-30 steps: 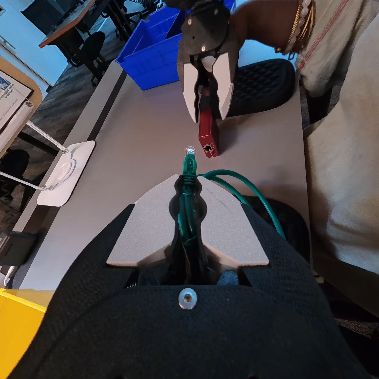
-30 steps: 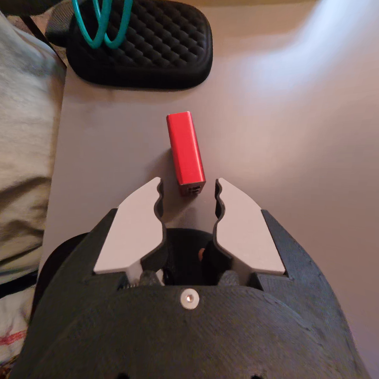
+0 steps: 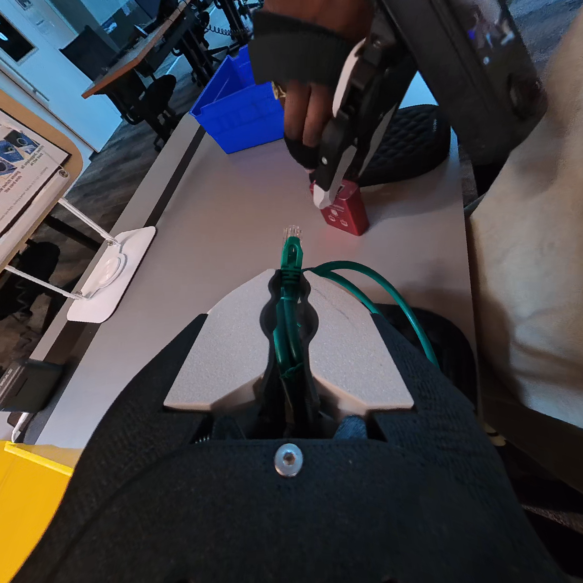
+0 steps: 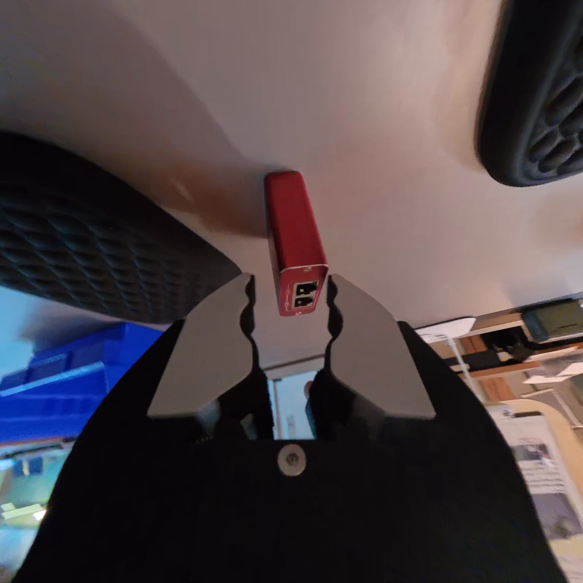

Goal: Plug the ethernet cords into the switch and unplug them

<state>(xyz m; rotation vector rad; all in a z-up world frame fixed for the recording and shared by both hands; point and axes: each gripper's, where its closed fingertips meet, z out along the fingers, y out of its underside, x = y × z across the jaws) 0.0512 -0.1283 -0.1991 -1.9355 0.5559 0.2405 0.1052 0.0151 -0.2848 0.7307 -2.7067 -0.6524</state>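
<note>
We see print on a poster (image 3: pixel 19 167) at left and white symbols on the red switch (image 3: pixel 344 211), none legible.

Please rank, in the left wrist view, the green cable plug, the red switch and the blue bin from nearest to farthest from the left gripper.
1. Green cable plug: clamped in the left gripper, sticking out ahead.
2. Red switch: ahead, slightly right, on the table.
3. Blue bin: farthest, at the table's far end.

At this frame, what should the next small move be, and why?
Probably shut the right gripper on the red switch: its jaws stand open either side of the two-port end, gripping nothing. The left gripper already clamps the green ethernet cord, plug forward, still short of the switch.
</note>
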